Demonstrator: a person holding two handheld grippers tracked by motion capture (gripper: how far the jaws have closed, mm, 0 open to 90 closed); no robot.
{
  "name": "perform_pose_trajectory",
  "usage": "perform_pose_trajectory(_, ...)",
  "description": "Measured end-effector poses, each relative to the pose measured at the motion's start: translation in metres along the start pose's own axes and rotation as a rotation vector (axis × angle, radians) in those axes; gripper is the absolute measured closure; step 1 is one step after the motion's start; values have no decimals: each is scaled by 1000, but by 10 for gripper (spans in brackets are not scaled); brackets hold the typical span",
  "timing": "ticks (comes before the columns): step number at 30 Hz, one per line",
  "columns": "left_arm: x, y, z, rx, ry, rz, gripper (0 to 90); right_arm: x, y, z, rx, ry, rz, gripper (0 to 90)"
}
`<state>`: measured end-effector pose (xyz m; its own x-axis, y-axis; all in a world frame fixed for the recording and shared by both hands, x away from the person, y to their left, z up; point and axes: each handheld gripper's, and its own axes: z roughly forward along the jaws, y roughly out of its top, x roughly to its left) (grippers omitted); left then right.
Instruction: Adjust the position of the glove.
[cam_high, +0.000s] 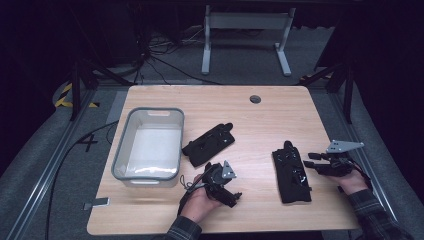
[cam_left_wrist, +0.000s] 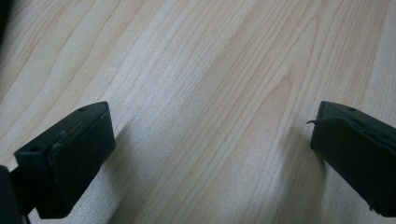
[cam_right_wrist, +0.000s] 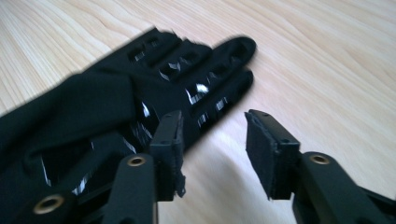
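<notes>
Meanwhile, right gripper (cam_right_wrist: 212, 154) is being held part-open beside near glove (cam_high: 291, 172), seemingly released | left gripper (cam_left_wrist: 212, 158) is being rested wide open, empty, over table (cam_left_wrist: 210, 56).

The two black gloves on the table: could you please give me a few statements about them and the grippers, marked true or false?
1. Both black gloves, the one near the bin and the one near the right gripper, lie on the wooden table. True.
2. One glove is inside the clear plastic bin. False: both lie on the table outside it.
3. The right gripper is clamped on a glove. False: its jaws stand apart with nothing between them, the glove just beside.
4. The left gripper has open jaws over bare wood. True.
</notes>
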<state>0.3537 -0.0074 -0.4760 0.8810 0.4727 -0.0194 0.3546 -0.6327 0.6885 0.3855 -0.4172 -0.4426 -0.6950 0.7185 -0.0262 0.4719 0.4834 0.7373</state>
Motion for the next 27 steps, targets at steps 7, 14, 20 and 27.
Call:
perform_pose_trajectory(7,0,0,0,1,0,0,1,2,-27,-16,-1,-40,67,321)
perform_pose_trajectory(14,0,0,0,3,1,5,0,10,-42,-19,9,-54,56,193)
perform_pose_trajectory(20,0,0,0,3,5,-5,1,9,-44,-16,19,-53,54,149)
perform_pose_trajectory(27,1,7,-6,30,24,-32,172,10,-45,-15,11,-50,53,136)
